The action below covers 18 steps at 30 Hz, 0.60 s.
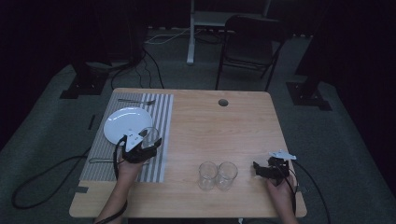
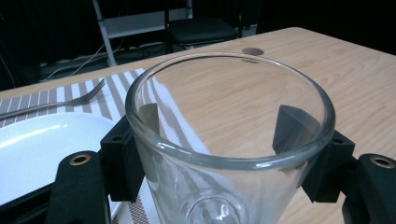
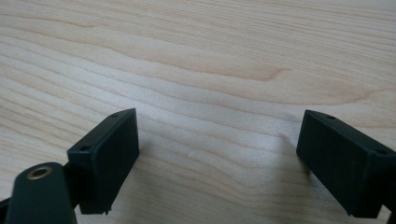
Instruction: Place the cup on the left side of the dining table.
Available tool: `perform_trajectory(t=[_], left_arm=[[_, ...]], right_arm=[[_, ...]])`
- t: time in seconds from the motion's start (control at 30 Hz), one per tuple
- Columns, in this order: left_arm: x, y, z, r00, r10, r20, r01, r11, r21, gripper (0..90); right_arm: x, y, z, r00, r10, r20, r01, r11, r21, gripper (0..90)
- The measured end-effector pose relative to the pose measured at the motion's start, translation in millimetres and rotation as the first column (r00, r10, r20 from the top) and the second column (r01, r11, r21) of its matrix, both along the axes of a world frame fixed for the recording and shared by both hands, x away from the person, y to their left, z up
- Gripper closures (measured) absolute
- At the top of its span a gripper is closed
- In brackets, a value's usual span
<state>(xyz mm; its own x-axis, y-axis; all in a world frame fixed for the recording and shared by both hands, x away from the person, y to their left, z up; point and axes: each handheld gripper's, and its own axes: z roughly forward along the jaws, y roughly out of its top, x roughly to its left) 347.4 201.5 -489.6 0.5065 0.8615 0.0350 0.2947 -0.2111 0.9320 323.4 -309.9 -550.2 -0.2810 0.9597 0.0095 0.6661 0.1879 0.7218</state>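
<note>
My left gripper [image 1: 148, 142] is shut on a clear drinking glass [image 1: 150, 134] and holds it upright over the right part of the striped placemat [image 1: 159, 116], just right of the white plate [image 1: 125, 123]. In the left gripper view the two black jaws clamp the glass [image 2: 233, 161] from either side below its rim; my left gripper [image 2: 229, 135] points toward the far table edge. Two more clear glasses [image 1: 208, 175] [image 1: 227, 174] stand side by side near the front. My right gripper [image 1: 257, 169] rests right of them, open, with bare wood between its jaws [image 3: 217, 158].
A fork [image 1: 136, 101] lies at the placemat's far end, seen also as the fork [image 2: 56, 105] beyond the plate [image 2: 37, 140]. Another utensil [image 1: 100, 161] lies at the placemat's near end. A round hole [image 1: 222, 102] sits in the table [image 1: 219, 135]. A chair [image 1: 250, 44] stands behind.
</note>
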Motion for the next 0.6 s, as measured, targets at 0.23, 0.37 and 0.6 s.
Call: perform_trajectory(t=[0.23,0.37,0.6], left_arm=[[9.4,5.1,-10.5,0.9997,0.017,-0.017,-0.016,0.9996,0.021,29.7],[11.5,9.0,-13.7,0.9993,0.03,-0.024,-0.029,0.9991,0.03,29.7],[13.3,17.3,-22.4,0.9976,0.04,-0.056,-0.038,0.9989,0.027,29.7]], right_arm=[[0.0,-0.1,0.0,1.0,0.0,0.0,0.0,1.0,-0.001,12.6],[0.0,-0.1,0.0,1.0,0.0,0.0,0.0,1.0,-0.001,12.6],[0.0,-0.1,0.0,1.0,0.0,0.0,0.0,1.0,-0.001,12.6]])
